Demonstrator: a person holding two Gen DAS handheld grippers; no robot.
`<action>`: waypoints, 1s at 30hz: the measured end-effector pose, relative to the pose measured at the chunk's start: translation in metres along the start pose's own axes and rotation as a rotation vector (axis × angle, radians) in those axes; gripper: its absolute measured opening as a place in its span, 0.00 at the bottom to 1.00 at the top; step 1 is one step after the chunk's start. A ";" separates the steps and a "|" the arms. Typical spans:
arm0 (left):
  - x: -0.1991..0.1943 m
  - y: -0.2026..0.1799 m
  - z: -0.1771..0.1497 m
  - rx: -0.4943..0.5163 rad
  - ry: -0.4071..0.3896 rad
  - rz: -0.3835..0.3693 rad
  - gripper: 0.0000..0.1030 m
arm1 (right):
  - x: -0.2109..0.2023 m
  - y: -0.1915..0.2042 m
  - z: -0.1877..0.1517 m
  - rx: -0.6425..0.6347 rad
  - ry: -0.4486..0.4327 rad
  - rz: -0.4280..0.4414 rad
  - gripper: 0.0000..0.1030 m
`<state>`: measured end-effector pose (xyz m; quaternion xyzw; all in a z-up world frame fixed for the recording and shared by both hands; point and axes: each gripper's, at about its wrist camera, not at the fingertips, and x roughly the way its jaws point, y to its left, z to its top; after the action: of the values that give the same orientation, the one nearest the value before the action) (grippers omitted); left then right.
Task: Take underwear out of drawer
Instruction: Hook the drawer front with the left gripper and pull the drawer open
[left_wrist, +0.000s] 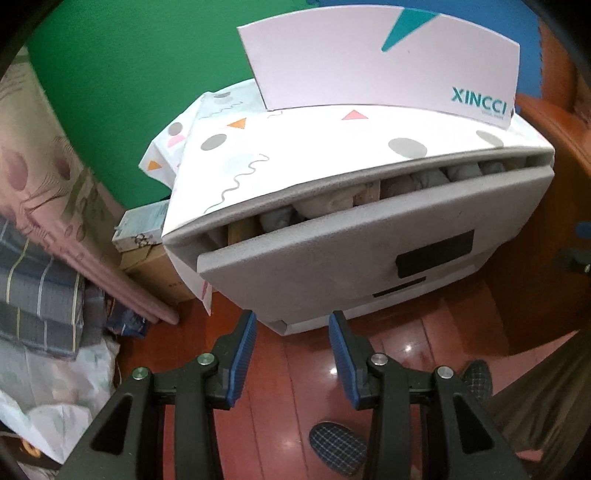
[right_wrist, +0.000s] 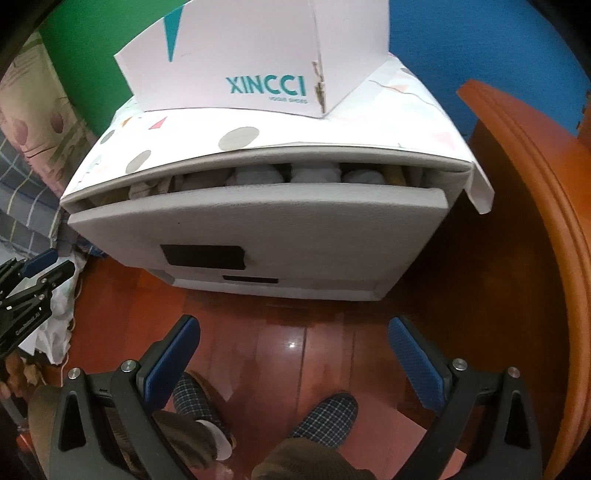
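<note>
Two hand-held grippers, left (left_wrist: 291, 332) and right (right_wrist: 293, 332), hover spread and empty above the floor, poised for the drawer (right_wrist: 258, 221) at twelve o'clock, pulled ajar so the rolled underwear (right_wrist: 255, 175) inside shows.

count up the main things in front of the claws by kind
drawer unit: 1
XINCCI box on top: 1
claws, left claw and right claw: 2
checked slippers: 2
total: 6
</note>
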<state>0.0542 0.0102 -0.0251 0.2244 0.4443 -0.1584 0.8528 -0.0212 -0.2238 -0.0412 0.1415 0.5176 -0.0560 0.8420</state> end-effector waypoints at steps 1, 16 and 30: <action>0.002 0.000 0.001 0.016 -0.002 0.003 0.40 | 0.000 -0.001 0.000 0.000 -0.001 -0.002 0.98; 0.024 -0.003 0.020 0.180 -0.022 -0.027 0.40 | 0.003 -0.006 0.000 0.018 0.019 -0.008 0.98; 0.032 -0.014 0.021 0.262 -0.021 -0.003 0.40 | 0.004 -0.008 0.000 0.018 0.029 0.003 0.98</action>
<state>0.0791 -0.0150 -0.0443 0.3314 0.4110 -0.2190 0.8206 -0.0216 -0.2308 -0.0459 0.1508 0.5290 -0.0574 0.8332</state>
